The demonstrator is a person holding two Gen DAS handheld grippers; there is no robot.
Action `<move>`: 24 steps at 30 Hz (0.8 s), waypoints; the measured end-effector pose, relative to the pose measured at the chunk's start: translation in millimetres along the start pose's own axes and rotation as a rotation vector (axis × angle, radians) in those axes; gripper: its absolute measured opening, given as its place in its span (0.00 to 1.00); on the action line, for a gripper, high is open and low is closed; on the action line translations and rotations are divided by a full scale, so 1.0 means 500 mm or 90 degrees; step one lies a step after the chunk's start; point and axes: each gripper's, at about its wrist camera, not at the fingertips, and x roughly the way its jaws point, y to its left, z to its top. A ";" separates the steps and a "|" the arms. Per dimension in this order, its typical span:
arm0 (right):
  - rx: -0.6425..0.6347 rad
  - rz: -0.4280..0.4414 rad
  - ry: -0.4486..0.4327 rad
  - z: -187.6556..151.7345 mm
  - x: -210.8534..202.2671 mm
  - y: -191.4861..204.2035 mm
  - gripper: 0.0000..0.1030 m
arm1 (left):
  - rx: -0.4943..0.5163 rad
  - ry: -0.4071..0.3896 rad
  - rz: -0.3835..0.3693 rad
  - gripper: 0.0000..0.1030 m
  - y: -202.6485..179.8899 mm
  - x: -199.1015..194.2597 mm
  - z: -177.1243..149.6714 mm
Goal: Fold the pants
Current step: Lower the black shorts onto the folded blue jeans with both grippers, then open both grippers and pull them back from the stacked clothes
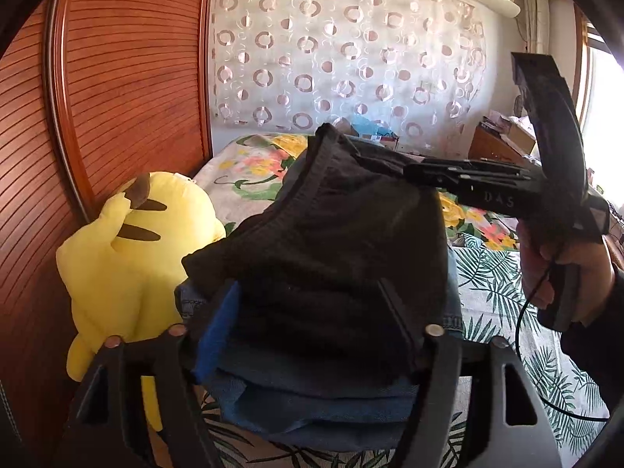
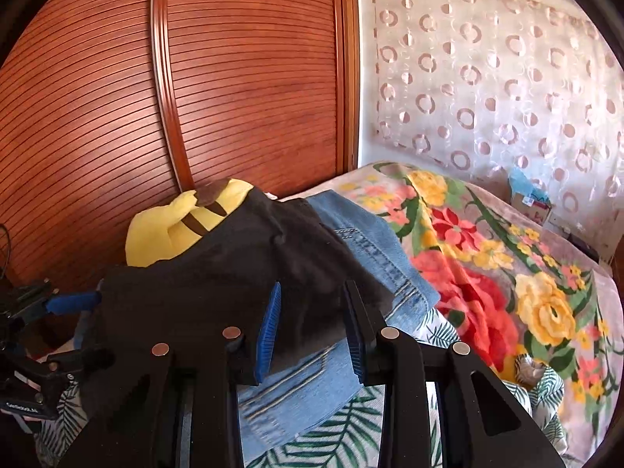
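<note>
Folded black pants (image 1: 331,241) lie on top of a stack of folded blue jeans (image 1: 312,409) on the bed. In the right wrist view the black pants (image 2: 218,284) cover light blue jeans (image 2: 374,249). My left gripper (image 1: 308,312) is open, its fingers on either side of the black pants' near end. My right gripper (image 2: 312,327) is open above the pants' right edge, holding nothing. It also shows in the left wrist view (image 1: 468,179), reaching over the stack from the right.
A yellow plush toy (image 1: 128,257) leans against the wooden wardrobe door (image 1: 128,78) left of the stack. A floral blanket (image 2: 487,273) covers the bed's far part, a palm-leaf sheet (image 1: 507,296) the near part. A patterned curtain (image 1: 351,50) hangs behind.
</note>
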 end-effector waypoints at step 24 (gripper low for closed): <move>0.045 -0.021 -0.047 -0.077 -0.154 0.069 0.48 | 0.047 -0.024 0.035 1.00 -0.026 -0.093 -0.012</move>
